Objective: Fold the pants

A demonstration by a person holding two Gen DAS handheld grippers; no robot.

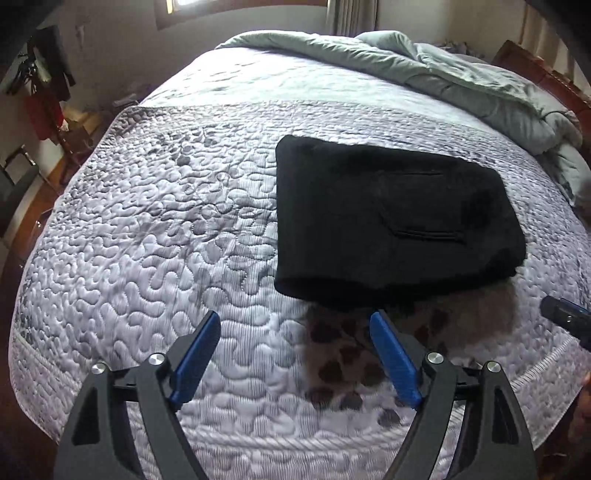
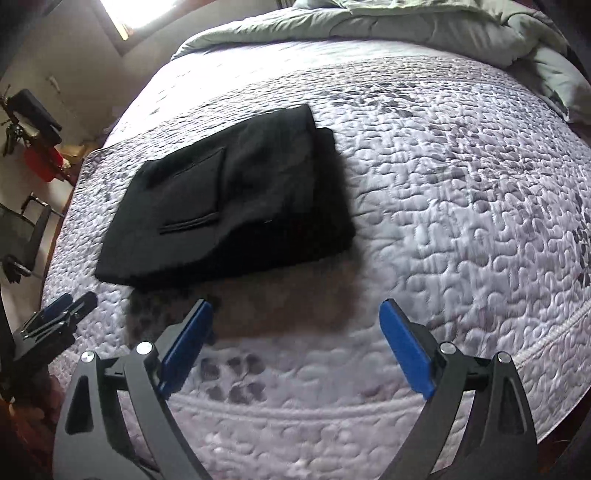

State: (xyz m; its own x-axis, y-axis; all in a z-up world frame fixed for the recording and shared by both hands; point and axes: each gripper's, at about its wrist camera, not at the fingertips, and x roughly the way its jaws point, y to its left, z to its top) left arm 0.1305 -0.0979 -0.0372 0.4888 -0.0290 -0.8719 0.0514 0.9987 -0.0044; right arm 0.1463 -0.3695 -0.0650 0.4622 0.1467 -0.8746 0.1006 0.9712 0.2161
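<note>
Black pants [image 1: 388, 218] lie folded into a compact rectangle on the quilted bed cover [image 1: 147, 221], a back pocket facing up. In the right wrist view the same folded pants [image 2: 236, 199] sit up and to the left. My left gripper [image 1: 295, 325] hovers above the cover just short of the pants' near edge, jaws wide apart, nothing between them. My right gripper [image 2: 295, 314] also stands open and empty, short of the pants' near right corner. The tip of the right gripper [image 1: 565, 314] shows at the right edge of the left wrist view; the left gripper [image 2: 62, 306] shows at the lower left of the right wrist view.
A rumpled grey-green duvet [image 1: 443, 70] is bunched along the far side of the bed. The quilted bed cover [image 2: 461, 203] spreads wide to the right of the pants. A red object [image 2: 40, 162] and dark furniture stand on the floor to the left. A window [image 2: 122, 14] glows at the top left.
</note>
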